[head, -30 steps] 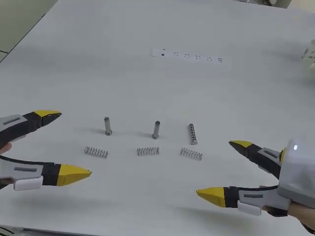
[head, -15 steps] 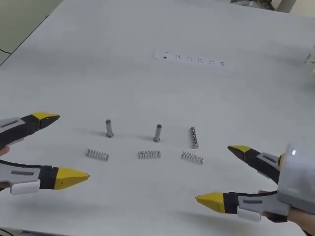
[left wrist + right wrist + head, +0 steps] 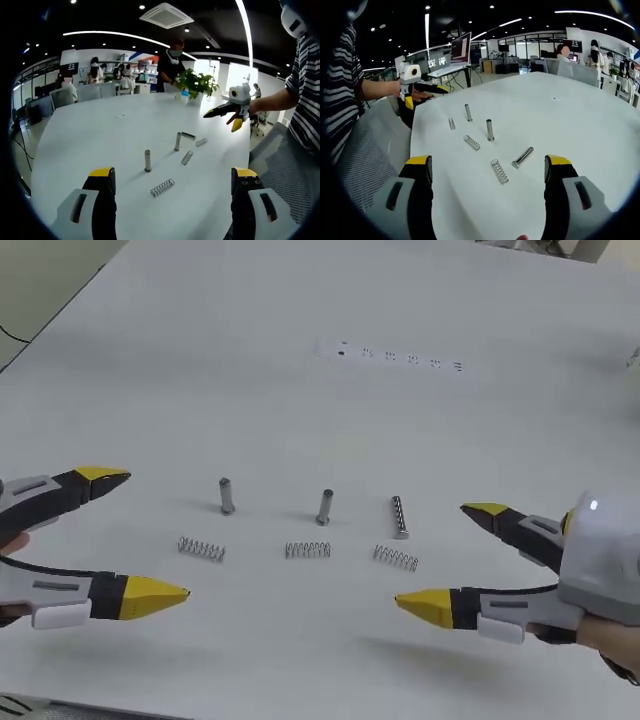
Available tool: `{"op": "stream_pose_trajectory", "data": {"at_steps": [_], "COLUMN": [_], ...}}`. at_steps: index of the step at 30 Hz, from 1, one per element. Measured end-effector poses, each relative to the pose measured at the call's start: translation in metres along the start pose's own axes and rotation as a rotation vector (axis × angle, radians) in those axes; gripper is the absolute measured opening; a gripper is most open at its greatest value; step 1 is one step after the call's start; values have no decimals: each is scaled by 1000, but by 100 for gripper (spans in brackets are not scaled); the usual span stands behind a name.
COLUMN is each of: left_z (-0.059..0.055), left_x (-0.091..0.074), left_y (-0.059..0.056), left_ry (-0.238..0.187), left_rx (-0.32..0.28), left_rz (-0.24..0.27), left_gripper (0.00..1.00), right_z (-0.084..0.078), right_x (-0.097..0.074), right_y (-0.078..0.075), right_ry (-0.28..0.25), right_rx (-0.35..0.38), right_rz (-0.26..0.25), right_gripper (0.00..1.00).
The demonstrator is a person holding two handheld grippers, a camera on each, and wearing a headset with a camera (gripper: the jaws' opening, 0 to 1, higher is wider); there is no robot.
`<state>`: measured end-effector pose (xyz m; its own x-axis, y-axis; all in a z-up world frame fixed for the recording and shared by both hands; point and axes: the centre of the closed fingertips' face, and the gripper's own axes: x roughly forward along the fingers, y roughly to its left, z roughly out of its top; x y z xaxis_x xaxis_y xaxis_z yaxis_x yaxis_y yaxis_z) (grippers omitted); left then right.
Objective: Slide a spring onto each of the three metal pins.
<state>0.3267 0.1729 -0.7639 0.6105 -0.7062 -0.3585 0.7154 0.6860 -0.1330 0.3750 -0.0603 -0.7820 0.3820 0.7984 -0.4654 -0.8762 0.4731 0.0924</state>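
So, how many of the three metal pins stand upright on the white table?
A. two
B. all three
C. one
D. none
A: the left pin and the middle pin stand on end, while the right pin lies flat on its side.

Left pin (image 3: 226,496), middle pin (image 3: 325,507) upright, right pin (image 3: 399,517) flat; left spring (image 3: 201,548), middle spring (image 3: 307,551), right spring (image 3: 396,559) (all loose) just before them
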Motion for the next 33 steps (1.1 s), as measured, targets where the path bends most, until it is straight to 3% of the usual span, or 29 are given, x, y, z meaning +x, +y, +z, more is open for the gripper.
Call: {"op": "stream_pose_trajectory", "data": {"at_steps": [5, 18, 33], "left_z": [3, -1, -4], "left_x": [1, 0, -2], "left_y": [1, 1, 3], "left_ry": [-14, -5, -1], "left_rx": [-6, -12, -21], "left_rz": [-2, -9, -5], "left_gripper": [95, 94, 94], "right_z": [10, 29, 21], "right_x": [4, 22, 32], "right_y": [-6, -22, -39], "right_ry": [-7, -3, 86], "right_rx": [29, 143, 219], "right_rz": [-7, -15, -50], "right_gripper": [94, 84, 67]}}
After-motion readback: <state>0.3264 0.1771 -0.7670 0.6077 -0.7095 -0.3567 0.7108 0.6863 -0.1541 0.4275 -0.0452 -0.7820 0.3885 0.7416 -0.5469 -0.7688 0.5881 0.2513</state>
